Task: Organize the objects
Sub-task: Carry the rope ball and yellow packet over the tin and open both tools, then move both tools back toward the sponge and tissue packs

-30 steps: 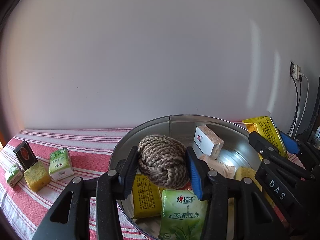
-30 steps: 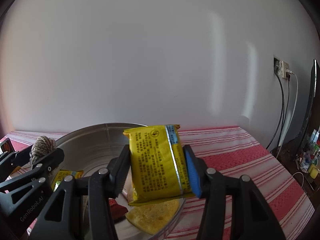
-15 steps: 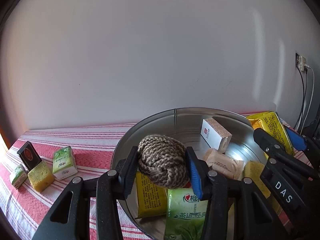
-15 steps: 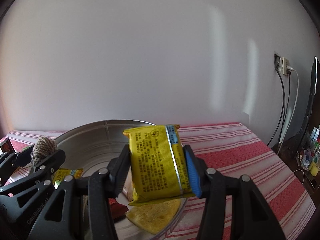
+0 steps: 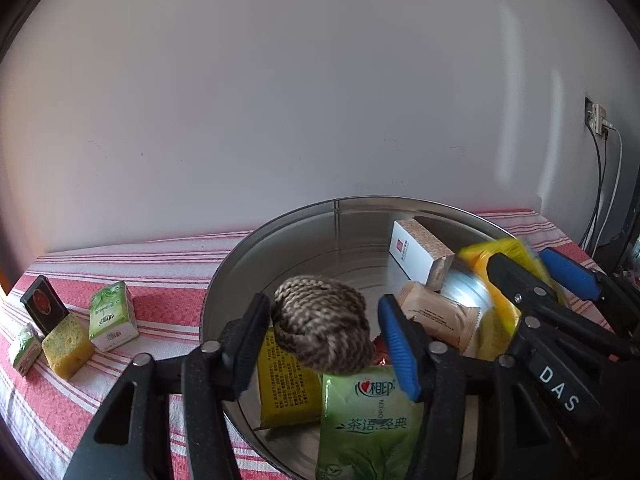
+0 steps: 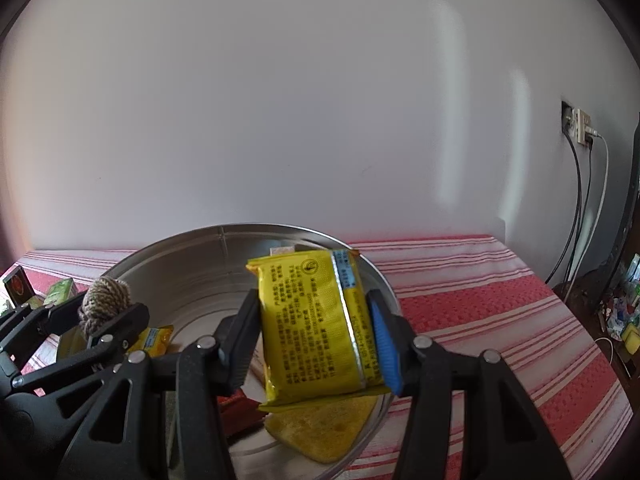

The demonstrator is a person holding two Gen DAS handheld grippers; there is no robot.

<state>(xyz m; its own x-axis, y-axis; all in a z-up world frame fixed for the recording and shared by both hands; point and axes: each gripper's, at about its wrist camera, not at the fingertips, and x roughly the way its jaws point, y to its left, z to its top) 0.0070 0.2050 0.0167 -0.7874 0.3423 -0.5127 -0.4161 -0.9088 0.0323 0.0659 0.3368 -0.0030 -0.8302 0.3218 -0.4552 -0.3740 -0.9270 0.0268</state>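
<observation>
The left gripper (image 5: 324, 336) hangs over the round metal basin (image 5: 280, 236), its jaws parted wider than the braided rope ball (image 5: 322, 324) between them; a gap shows between the ball and the blue pad at 3 o'clock, and whether the black finger at 9 o'clock touches it cannot be told. Below the ball, inside the basin, lie a green tea packet (image 5: 368, 424) at 6 o'clock and a yellow packet (image 5: 286, 384) at 7 o'clock, with a beige wrapped bar (image 5: 438, 318) and a white box (image 5: 420, 254) toward 2 o'clock.

The right gripper (image 6: 316, 336) is closed on a yellow snack packet (image 6: 316, 324), pinched upright between black and blue pads above the basin's right side. Beneath it a yellow sponge (image 6: 328, 424) lies against the basin rim.

On the red-striped tablecloth (image 5: 168, 264), at 9 o'clock from the basin, stand a green carton (image 5: 112, 316), a yellow sponge cube (image 5: 66, 346), a black box (image 5: 44, 306) and a smaller green carton (image 5: 24, 350).
</observation>
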